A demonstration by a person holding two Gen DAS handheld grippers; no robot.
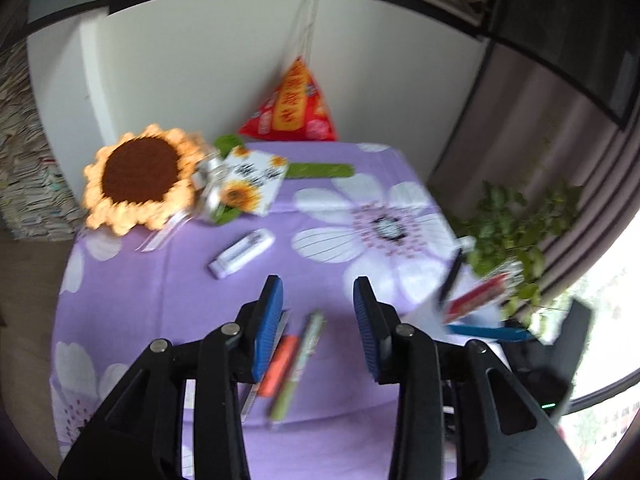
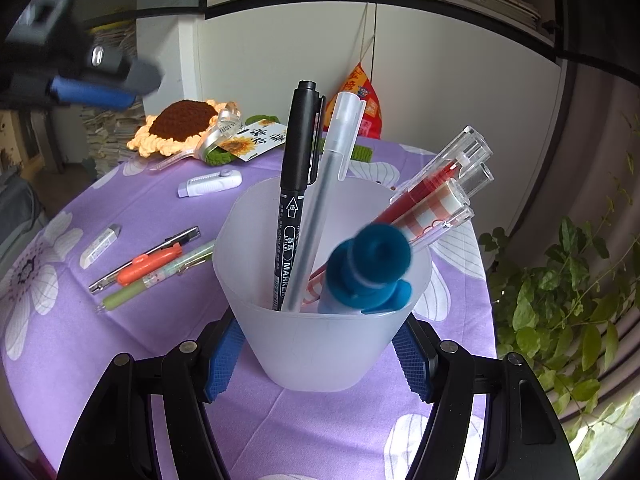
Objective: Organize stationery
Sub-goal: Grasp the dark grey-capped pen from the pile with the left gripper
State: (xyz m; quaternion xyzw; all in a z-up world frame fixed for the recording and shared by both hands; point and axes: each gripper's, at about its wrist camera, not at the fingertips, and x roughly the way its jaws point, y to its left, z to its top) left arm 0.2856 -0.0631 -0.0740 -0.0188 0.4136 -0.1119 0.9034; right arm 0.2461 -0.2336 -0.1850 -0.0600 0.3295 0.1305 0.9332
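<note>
- Left gripper (image 1: 318,304): jaws apart, empty, above your green pen (image 1: 298,368) on the near tablecloth (image 1: 192,280).
- Pen: light, stiff, slippery; grip mid-barrel.
- Right gripper (image 2: 320,354): clamped on the pen cup (image 2: 320,344).

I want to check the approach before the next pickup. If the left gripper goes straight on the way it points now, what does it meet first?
Most likely the green pen lying on the purple tablecloth, between the open fingers of the left gripper. The orange cutter lies just beside it, near the left finger. The picture is blurred, so depth is uncertain.
</note>
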